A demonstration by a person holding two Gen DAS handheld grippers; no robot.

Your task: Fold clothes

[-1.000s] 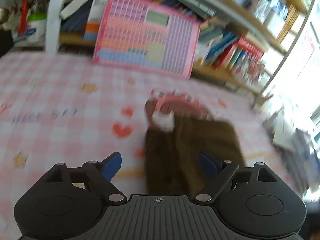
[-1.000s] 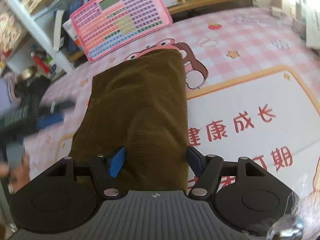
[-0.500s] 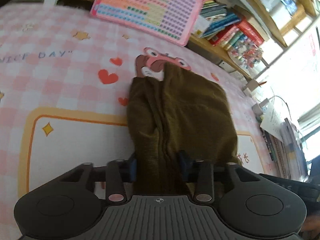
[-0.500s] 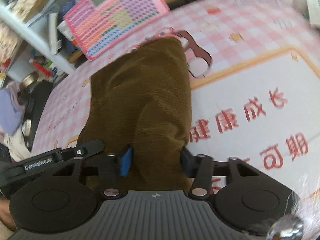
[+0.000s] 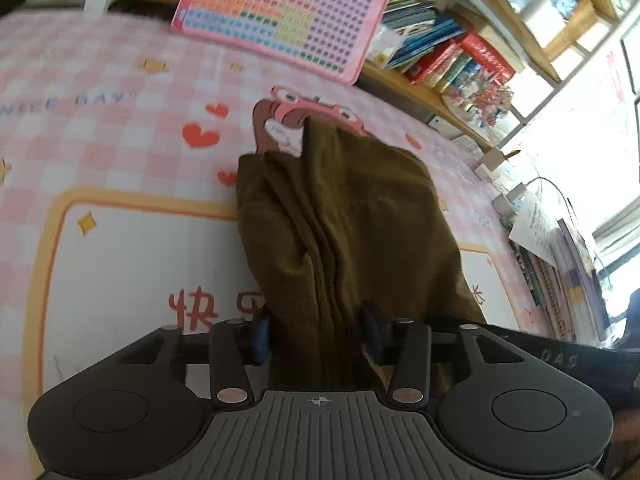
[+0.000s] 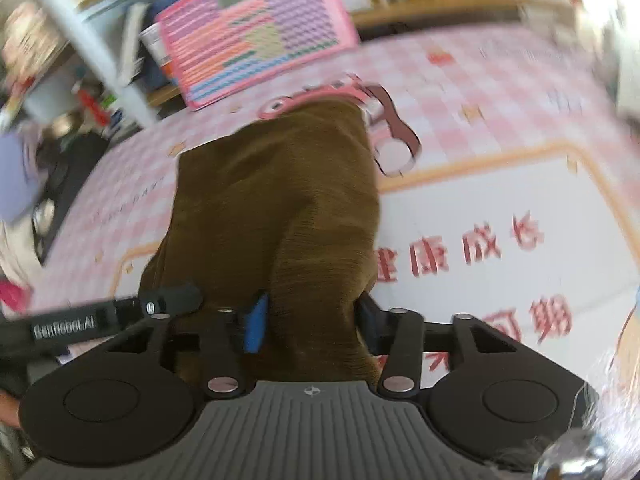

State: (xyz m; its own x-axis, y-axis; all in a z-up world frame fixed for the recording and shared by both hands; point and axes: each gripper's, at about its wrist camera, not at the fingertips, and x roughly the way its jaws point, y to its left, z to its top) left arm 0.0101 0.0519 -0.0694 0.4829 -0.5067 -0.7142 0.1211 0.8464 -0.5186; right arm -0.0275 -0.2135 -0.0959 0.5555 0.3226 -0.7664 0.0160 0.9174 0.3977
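Note:
An olive-brown garment (image 5: 344, 216) lies lengthwise on the pink checked table mat (image 5: 100, 128), folded into a long strip with creases along its left side. My left gripper (image 5: 318, 330) is shut on the near end of the garment, which bunches between the blue pads. In the right wrist view the same garment (image 6: 276, 200) runs away from me, and my right gripper (image 6: 312, 320) is shut on its near end. The left gripper's body (image 6: 112, 316) shows at the left of the right wrist view, close beside the right one.
A pink button toy board (image 5: 280, 16) leans against the bookshelf (image 5: 460, 56) at the back. Books and papers (image 5: 560, 248) are stacked at the table's right edge. The mat has a white panel with red characters (image 6: 500, 248) to the right of the garment.
Both grippers went from open around the garment's near end to shut on it. The left gripper moved in from farther back, and both views have shifted a little with the cloth held.

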